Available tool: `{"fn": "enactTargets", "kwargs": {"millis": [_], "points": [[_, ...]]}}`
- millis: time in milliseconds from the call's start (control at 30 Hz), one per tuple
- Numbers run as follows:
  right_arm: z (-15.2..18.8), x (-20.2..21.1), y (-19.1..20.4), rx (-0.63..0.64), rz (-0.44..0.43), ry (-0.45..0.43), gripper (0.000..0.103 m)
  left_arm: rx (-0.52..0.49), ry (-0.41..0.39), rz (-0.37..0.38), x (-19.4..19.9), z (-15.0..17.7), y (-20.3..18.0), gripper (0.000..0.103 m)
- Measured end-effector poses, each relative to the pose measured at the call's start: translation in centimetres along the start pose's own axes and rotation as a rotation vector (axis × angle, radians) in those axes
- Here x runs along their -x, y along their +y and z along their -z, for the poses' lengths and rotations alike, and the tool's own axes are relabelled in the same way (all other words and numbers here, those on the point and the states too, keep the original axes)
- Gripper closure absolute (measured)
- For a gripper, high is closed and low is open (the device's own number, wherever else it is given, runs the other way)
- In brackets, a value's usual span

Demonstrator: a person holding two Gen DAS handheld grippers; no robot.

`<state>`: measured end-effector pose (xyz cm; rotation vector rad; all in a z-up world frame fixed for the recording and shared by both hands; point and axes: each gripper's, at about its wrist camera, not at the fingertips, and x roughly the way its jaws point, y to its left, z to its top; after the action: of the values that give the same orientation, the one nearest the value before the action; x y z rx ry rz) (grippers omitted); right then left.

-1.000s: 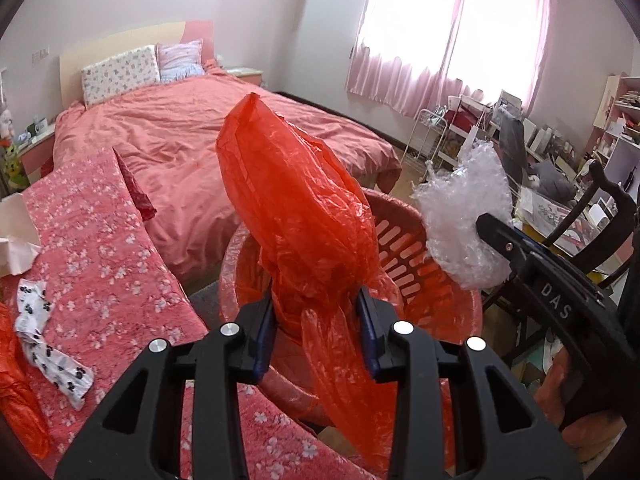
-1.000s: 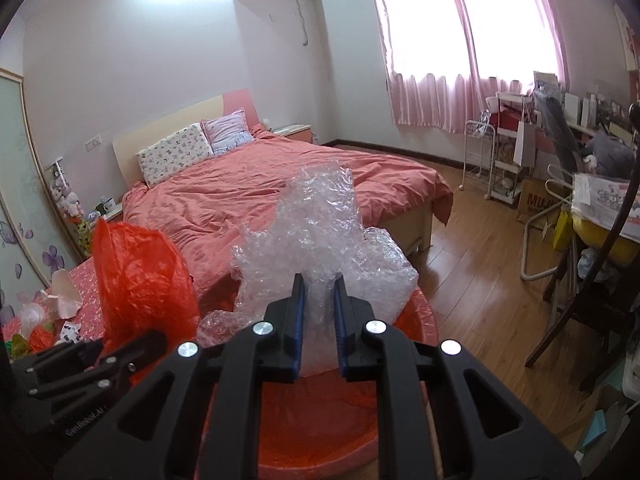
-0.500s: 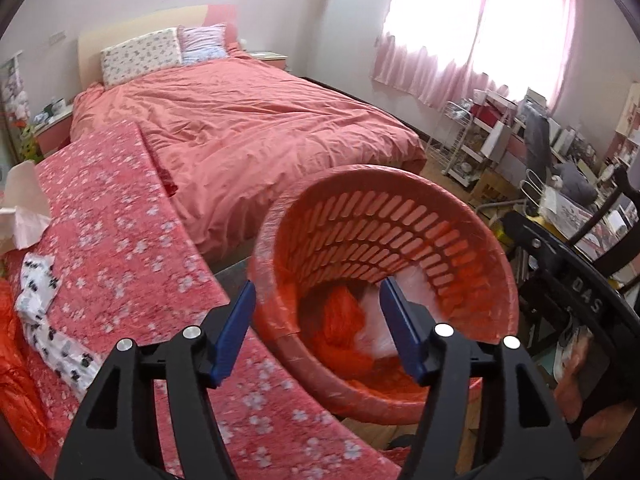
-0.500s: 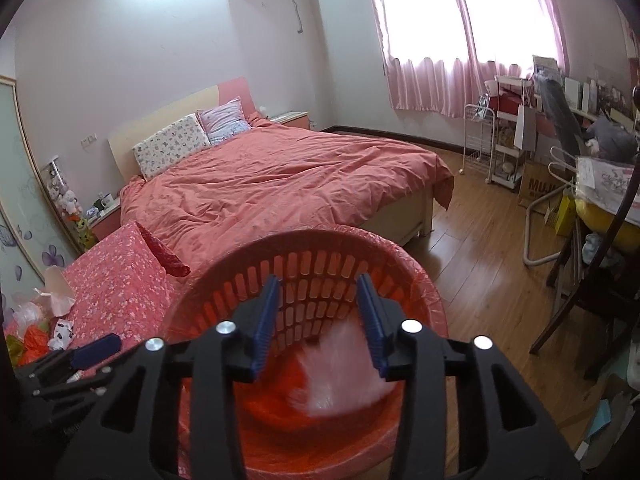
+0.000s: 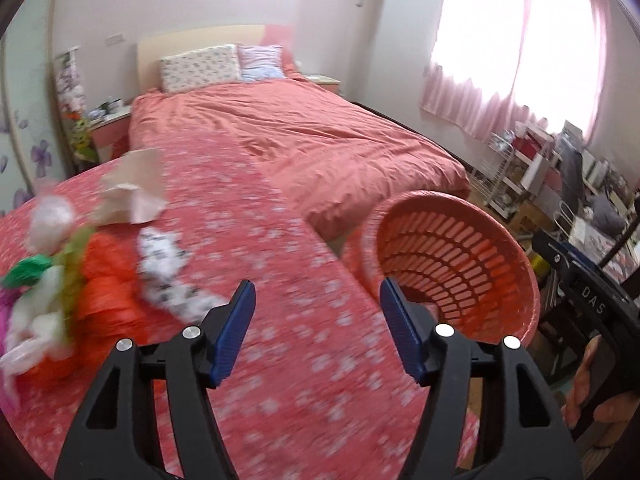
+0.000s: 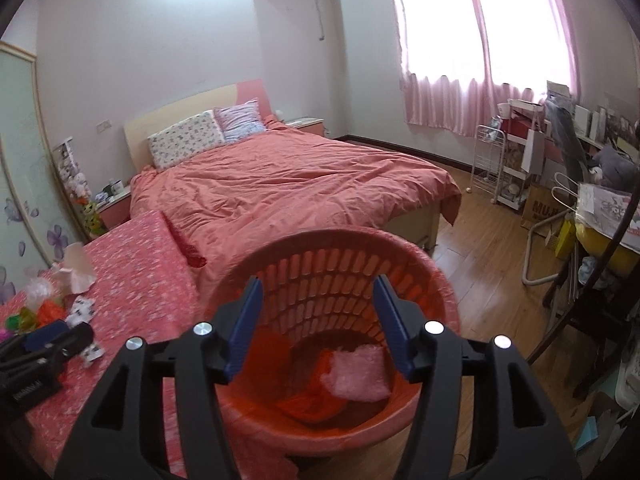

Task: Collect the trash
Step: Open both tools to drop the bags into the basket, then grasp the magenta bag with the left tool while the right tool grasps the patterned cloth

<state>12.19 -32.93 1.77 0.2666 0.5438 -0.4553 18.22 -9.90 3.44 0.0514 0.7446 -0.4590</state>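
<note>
Both grippers are empty with their fingers spread wide: the right gripper (image 6: 316, 322) hangs over the mouth of the red slotted laundry basket (image 6: 436, 276), where a crumpled red plastic bag (image 6: 308, 396) and a wad of bubble wrap (image 6: 358, 372) lie on the bottom just beyond its fingertips, so it looks placed for dropping trash in. The left gripper (image 5: 316, 322) points at the floral-covered table (image 5: 248, 216), basket off its right finger. Ahead-left of its fingers sits the remaining trash, blurred: an orange-red bag (image 5: 102, 280), what may be tissue paper (image 5: 130, 192), and a spotted black-and-white scrap (image 5: 166, 268).
</note>
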Motion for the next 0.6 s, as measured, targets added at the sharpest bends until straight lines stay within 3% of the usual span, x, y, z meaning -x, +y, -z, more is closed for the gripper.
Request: {"fn": "enactTargets", "kwargs": {"millis": [333,600], "points": [[1.8,1.7,8.6,0.094,-0.160,0.053,0.046,0.133,-0.062,-0.147,6.7,1.3,9.2,0.038],[3.1,0.5,17.0,0.155,-0.303,0.135,0.050,0.244,-0.097,-0.323,10.1,2.6,18.3,0.038]]}}
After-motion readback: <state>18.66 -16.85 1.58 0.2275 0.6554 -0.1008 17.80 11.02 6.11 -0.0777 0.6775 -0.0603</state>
